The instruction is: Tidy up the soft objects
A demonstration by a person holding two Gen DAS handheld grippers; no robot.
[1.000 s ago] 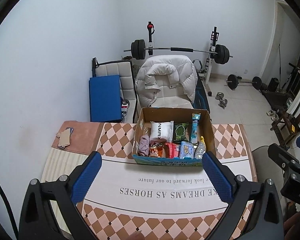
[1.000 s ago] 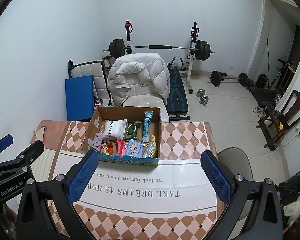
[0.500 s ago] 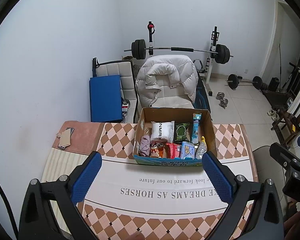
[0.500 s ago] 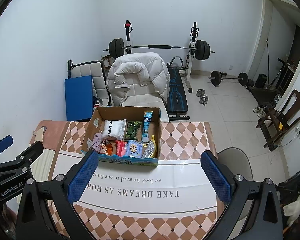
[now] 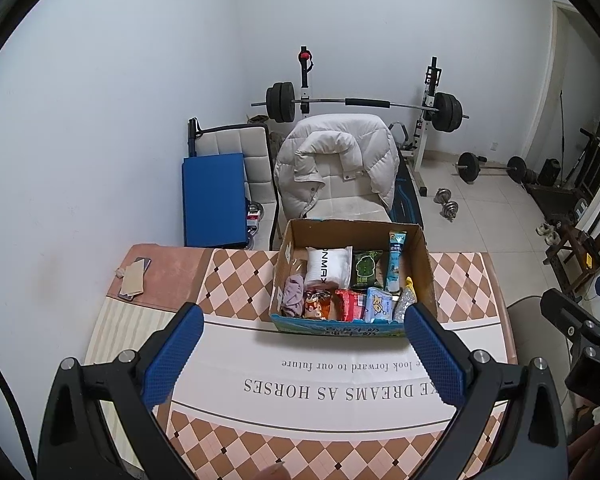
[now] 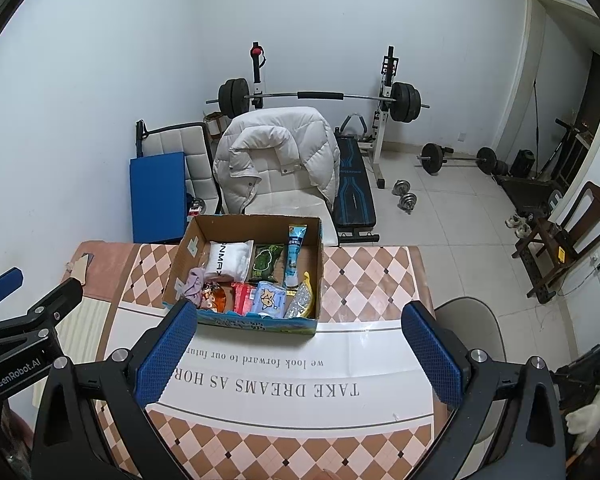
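The fingers (image 5: pixel 172 358) of the left gripper (image 5: pixel 304 360) stand wide apart with nothing between them, and the fingers (image 6: pixel 166 356) of the right gripper (image 6: pixel 300 356) are spread in the same way, also empty. Both hang above the surface (image 5: pixel 236 280), which has a checked cloth with a white printed band.

The soft things all lie in the cardboard box (image 5: pixel 424 256), at 12 o'clock from the left gripper and at about 11 o'clock from the right one. Inside, at the far side, I see a white bundle with black letters (image 5: pixel 328 268), a green packet (image 5: pixel 366 270) beside it at 3 o'clock, and a tall light-blue tube pack (image 5: pixel 396 258) leaning near the right wall. Along the near wall lie a lilac cloth (image 5: pixel 294 294), a small orange packet (image 5: pixel 315 305), a red packet (image 5: pixel 350 304), a blue tissue pack (image 5: pixel 378 304) and a silvery bag (image 5: pixel 404 300), all pressed close together.

I judge that everything here is light and yields under pressure. The white bundle looks thick and springy, so I would take it across its middle. The cloth is limp and will hang down; a pinch at its bunched top seems best. The foil and plastic packets are probably slippery and crinkle, so a hold at the sealed edge or across the narrow side is safer than on the puffed face. Because the things are packed tightly, a neighbour may come up together with the one that is taken.
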